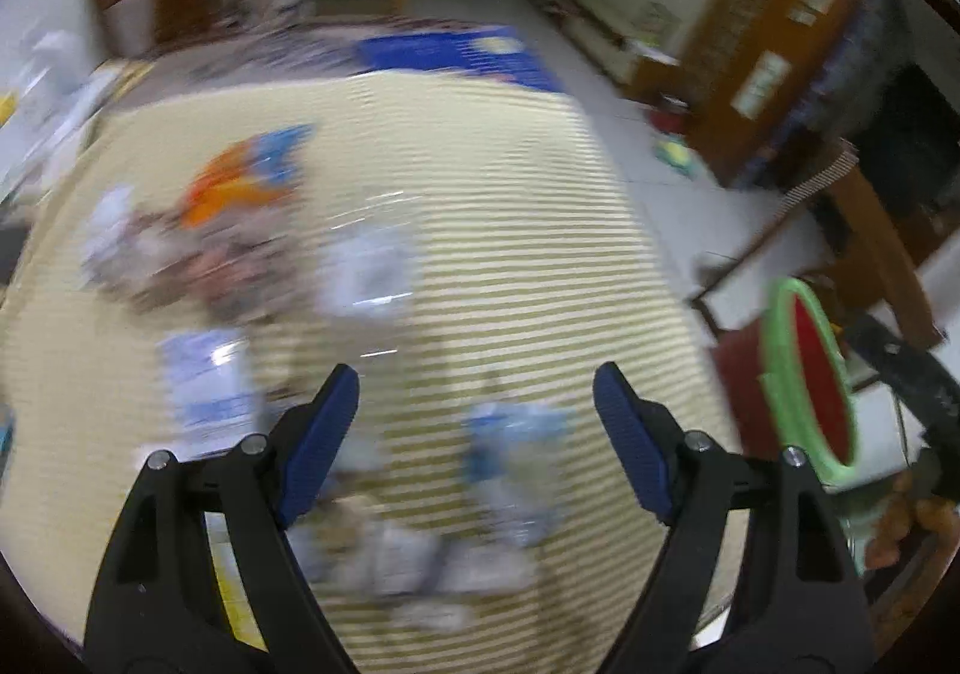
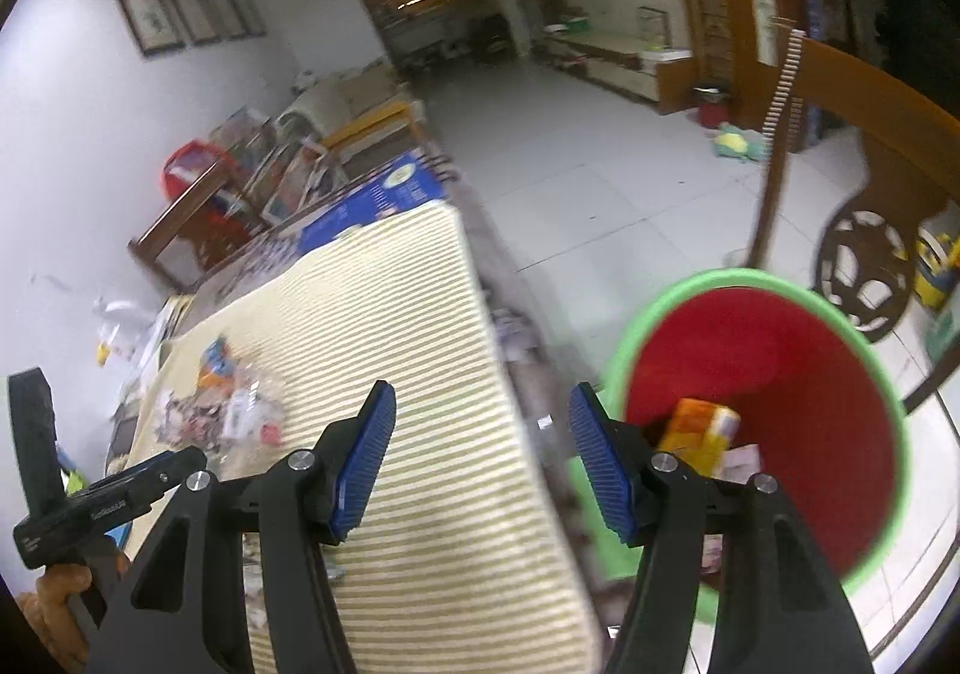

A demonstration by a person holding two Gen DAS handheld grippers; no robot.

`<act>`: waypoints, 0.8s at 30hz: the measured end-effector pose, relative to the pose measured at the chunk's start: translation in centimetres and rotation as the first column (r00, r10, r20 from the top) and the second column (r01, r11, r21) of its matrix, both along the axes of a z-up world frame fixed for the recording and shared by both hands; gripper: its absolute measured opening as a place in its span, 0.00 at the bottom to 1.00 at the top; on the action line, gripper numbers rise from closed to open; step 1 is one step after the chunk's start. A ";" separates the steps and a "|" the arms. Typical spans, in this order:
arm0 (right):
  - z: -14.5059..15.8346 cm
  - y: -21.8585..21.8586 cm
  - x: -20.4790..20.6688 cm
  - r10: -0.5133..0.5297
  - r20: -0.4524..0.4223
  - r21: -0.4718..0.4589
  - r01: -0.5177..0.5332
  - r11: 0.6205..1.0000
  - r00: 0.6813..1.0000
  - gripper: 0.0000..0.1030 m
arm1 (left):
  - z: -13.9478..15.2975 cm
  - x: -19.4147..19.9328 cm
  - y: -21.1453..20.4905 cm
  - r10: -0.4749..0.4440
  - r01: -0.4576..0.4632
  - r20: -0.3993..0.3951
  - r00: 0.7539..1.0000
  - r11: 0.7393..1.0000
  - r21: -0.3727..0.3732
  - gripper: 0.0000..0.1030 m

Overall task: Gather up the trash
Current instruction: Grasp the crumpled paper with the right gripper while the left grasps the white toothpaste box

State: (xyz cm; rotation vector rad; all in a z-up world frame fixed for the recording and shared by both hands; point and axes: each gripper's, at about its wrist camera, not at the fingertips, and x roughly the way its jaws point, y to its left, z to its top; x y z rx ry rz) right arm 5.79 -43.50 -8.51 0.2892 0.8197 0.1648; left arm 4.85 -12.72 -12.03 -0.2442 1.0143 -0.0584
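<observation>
Blurred scraps of trash lie on a striped cream mat [image 1: 510, 230]: an orange and blue wrapper [image 1: 240, 176], a pale packet [image 1: 366, 272], a crumpled bluish wrapper [image 1: 516, 464] and several grey scraps near the bottom. My left gripper [image 1: 474, 398] hangs open over the mat, nothing between its blue pads. A red bin with a green rim [image 2: 774, 404] stands off the mat's right edge and holds an orange packet [image 2: 699, 434]. My right gripper [image 2: 480, 416] is open and empty, above the mat's edge beside the bin. The trash pile [image 2: 234, 410] lies at the mat's left.
A blue box [image 2: 372, 206] sits at the mat's far end. Wooden furniture [image 2: 186, 230] and stacked items line the left wall. White tiled floor [image 2: 600, 182] spreads to the right, with a wooden chair [image 2: 852, 146] behind the bin. A hand [image 2: 57, 602] holds the left tool.
</observation>
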 end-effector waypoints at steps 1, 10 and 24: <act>0.0 0.9 0.2 0.011 -0.003 -0.002 -0.011 1.000 1.000 0.57 | -0.5 -0.1 1.5 0.030 -0.030 -0.015 0.999 1.000 0.005 0.76; 0.3 10.2 1.3 0.099 -0.011 -0.020 -0.099 0.995 0.995 0.58 | -7.4 0.6 10.4 0.152 -0.155 -0.226 0.962 0.988 0.005 0.76; -0.3 23.2 3.1 0.228 -0.034 -0.066 -0.230 0.971 0.973 0.59 | -7.6 2.5 12.9 -0.056 0.049 -0.193 0.980 0.998 -0.044 0.48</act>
